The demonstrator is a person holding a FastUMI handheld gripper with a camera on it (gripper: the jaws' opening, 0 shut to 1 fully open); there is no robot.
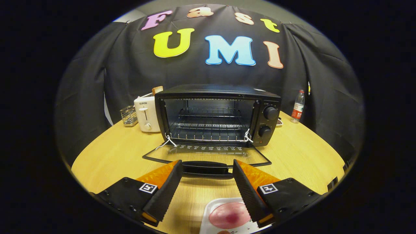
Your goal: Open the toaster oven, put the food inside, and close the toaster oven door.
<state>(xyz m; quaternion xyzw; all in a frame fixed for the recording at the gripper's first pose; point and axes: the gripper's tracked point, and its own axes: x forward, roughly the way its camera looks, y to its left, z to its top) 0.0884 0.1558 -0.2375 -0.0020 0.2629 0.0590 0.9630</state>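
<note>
A black toaster oven (218, 114) stands on the wooden table (113, 156), its glass door (208, 155) folded down flat toward me. The wire rack (209, 126) inside is bare. The door's black handle (206, 168) lies just ahead of my gripper (207, 169), whose orange-and-black fingers (169, 188) stand wide open with nothing between them. Below and between the fingers, close to me, a pink round piece of food (227, 215) rests on a white plate (210, 208), partly covered by the right finger.
A white toaster (147, 114) and a small wire basket (129, 116) sit left of the oven. A plastic bottle (298, 107) stands behind it to the right. The oven's two knobs (269, 113) are on its right panel.
</note>
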